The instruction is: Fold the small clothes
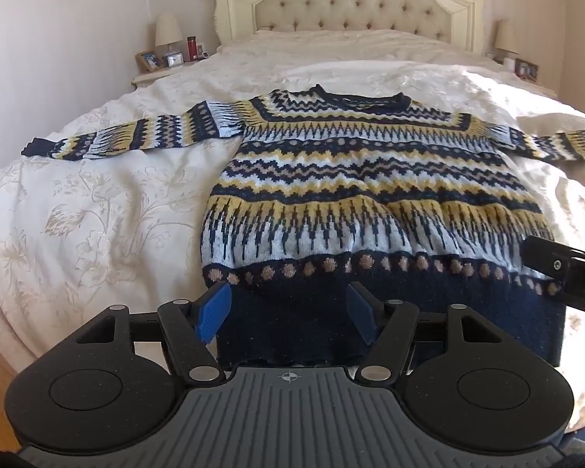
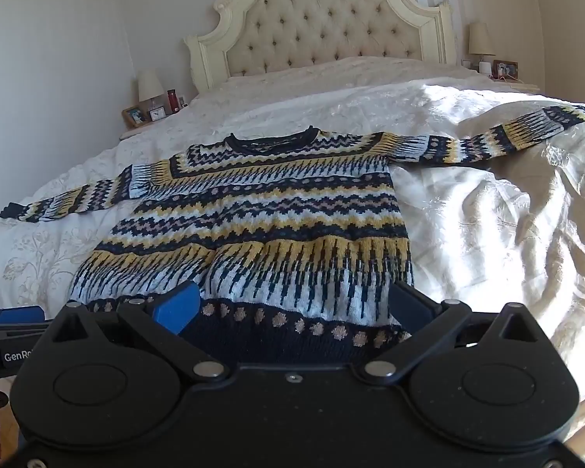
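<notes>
Both grippers, left [image 1: 288,314] and right [image 2: 292,306], hung spread over the sweater's [image 1: 370,195] six-o'clock hem, where a shallow pinch risked snagging only the top layer.

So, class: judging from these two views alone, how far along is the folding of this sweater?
Done: the sweater lies flat on the bed, front up, both sleeves spread out. In hand: the left hand-held gripper and right hand-held gripper sit open over the navy hem, gripping nothing. Left: every fold; no sleeve or hem is turned in yet.
</notes>
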{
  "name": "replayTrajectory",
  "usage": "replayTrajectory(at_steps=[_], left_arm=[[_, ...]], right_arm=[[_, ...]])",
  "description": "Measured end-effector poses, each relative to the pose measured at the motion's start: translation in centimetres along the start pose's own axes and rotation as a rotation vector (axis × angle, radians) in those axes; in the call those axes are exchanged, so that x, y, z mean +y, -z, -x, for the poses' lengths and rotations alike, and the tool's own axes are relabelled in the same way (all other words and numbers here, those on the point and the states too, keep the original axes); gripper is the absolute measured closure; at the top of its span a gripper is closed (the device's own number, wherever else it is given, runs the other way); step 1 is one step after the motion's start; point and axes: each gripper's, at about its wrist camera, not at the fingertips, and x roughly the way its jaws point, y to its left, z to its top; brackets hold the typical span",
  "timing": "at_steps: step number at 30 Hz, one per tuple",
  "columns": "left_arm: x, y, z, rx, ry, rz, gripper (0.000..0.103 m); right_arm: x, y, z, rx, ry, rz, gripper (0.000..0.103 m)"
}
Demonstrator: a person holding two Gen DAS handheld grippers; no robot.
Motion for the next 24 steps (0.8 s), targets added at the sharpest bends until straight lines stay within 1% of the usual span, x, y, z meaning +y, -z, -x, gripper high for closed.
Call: replayTrajectory(at_steps=[24], left_arm=[[0.10,0.20,-0.51,0.010,-0.006,-0.002,0.039]], right_arm=[[-0.05,0.30,-0.58,0.023,-0.006,-0.009,0.001]])
